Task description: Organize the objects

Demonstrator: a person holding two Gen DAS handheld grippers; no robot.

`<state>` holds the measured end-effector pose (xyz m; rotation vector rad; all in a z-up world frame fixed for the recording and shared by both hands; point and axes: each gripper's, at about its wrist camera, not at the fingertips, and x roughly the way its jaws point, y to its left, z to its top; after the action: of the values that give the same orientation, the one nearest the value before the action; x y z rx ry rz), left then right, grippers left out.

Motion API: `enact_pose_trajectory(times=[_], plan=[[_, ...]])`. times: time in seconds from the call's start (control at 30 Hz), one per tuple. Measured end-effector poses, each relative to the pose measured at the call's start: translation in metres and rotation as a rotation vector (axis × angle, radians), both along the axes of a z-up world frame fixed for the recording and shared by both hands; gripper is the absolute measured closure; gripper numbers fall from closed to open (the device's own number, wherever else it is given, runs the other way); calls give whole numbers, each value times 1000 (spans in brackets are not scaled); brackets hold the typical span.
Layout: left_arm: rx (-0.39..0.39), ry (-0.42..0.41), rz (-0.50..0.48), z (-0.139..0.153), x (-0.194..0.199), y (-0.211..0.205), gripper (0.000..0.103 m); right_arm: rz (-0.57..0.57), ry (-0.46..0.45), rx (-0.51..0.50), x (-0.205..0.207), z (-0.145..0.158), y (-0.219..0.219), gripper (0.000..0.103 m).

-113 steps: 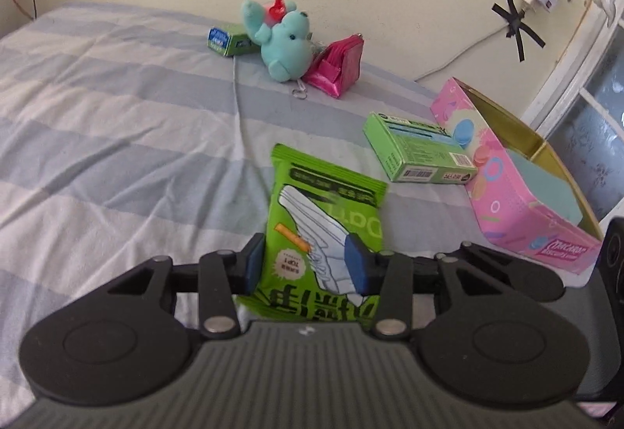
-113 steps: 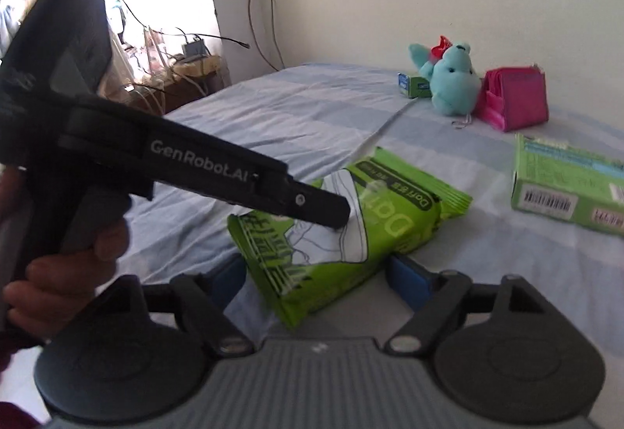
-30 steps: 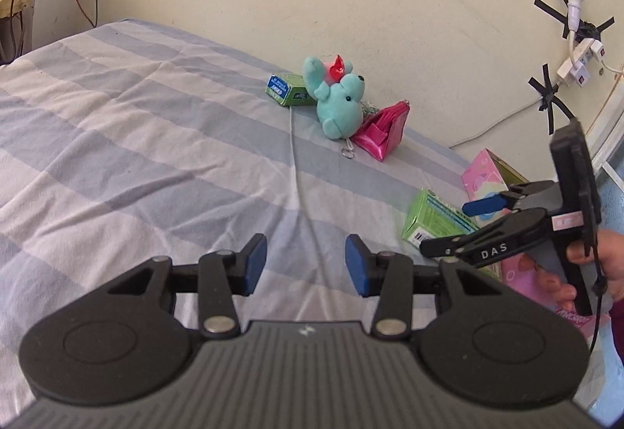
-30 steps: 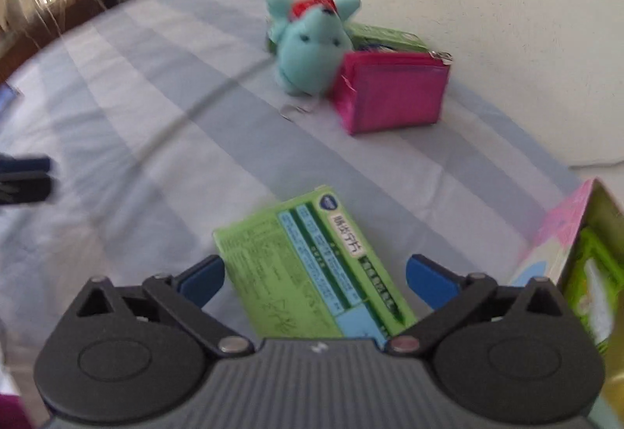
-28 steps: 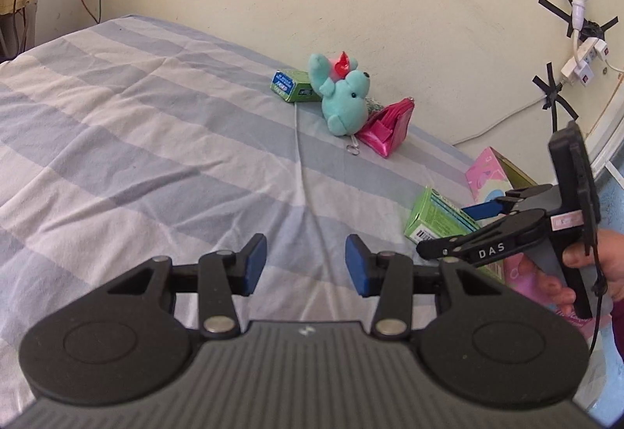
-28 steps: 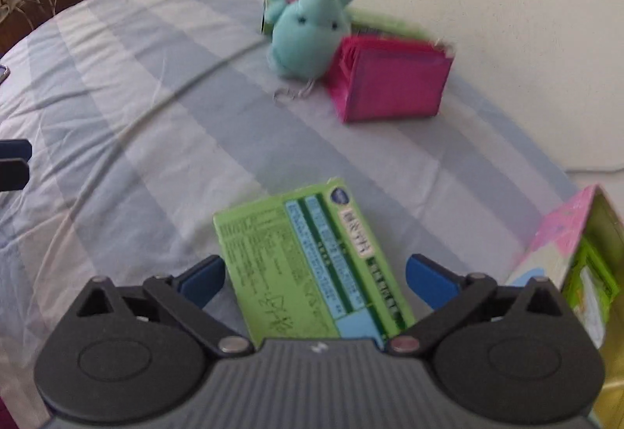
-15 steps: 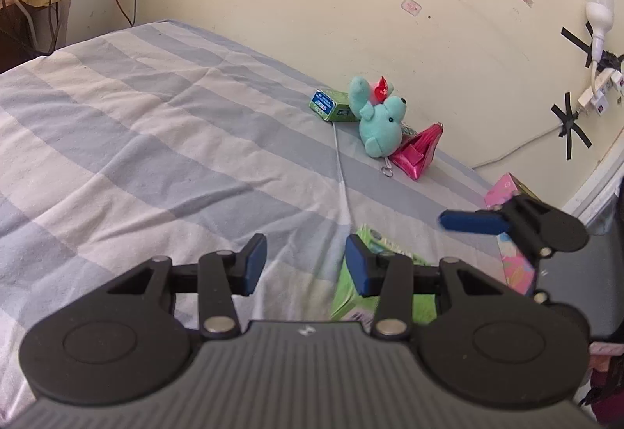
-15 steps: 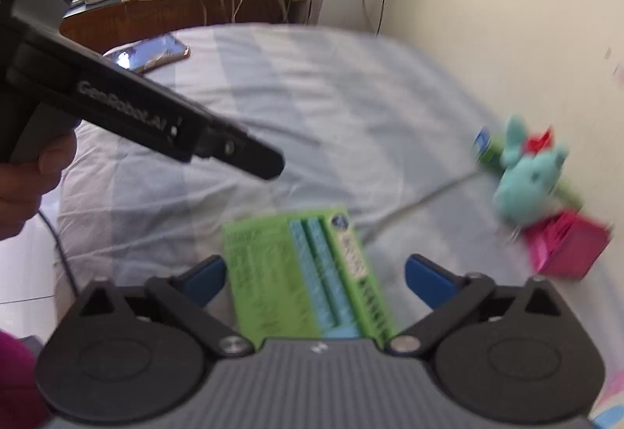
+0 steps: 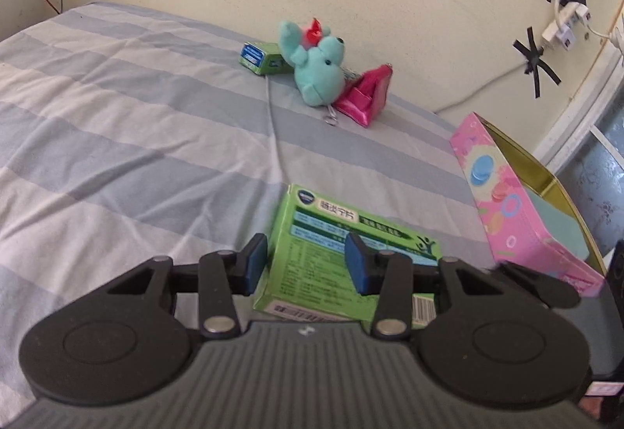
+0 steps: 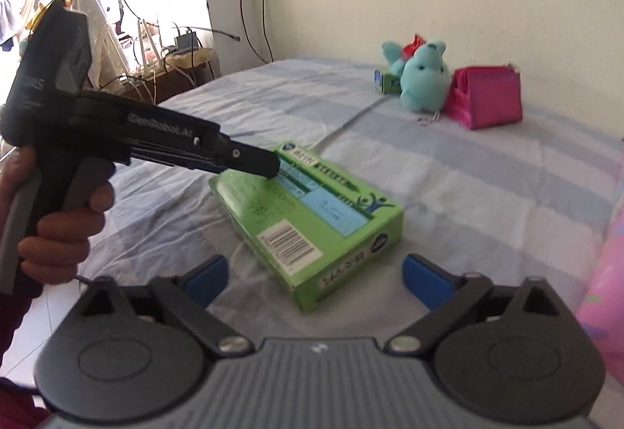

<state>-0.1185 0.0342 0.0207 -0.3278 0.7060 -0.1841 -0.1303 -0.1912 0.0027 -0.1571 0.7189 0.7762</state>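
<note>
The left gripper (image 9: 306, 264), fingers pinched narrow and empty, points at the far end of the green box (image 10: 312, 210) lying mid-bed (image 9: 117, 156), probably to steady it; contact is unclear. The right gripper (image 10: 314, 282), jaws wide but just closing, brackets the box's near corner without touching it. At the bed's right edge, the open pink box (image 9: 507, 202) holds something pale teal that I cannot identify.
</note>
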Motion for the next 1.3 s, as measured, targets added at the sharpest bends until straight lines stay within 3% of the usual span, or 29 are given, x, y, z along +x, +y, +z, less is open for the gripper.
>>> enact_pose_trajectory(times=[0.1, 0.2, 0.5, 0.7, 0.83, 0.93, 1.03, 1.13, 1.3], plan=[[15, -10, 10, 9, -3, -7, 57, -20, -57, -17, -4, 3, 6, 37], [4, -59, -39, 27, -1, -22, 57, -49, -66, 23, -6, 13, -8, 41], [50, -214, -282, 82, 39, -154, 57, -273, -228, 90, -12, 70, -118, 42], [68, -202, -432, 80, 70, -245, 57, -450, -257, 70, -20, 80, -209, 43], [136, -188, -484, 70, 87, -293, 58, -557, -213, 24, -9, 71, -251, 44], [218, -175, -445, 62, 92, -313, 58, -661, -192, -24, 7, 60, -268, 50], [289, -191, -401, 57, 86, -314, 58, -805, -257, -77, 14, 53, -278, 44], [349, -201, -356, 55, 83, -308, 58, -802, -232, 26, 9, 48, -288, 45], [377, -196, -298, 57, 76, -292, 58, -791, -258, 46, -8, 44, -276, 45]])
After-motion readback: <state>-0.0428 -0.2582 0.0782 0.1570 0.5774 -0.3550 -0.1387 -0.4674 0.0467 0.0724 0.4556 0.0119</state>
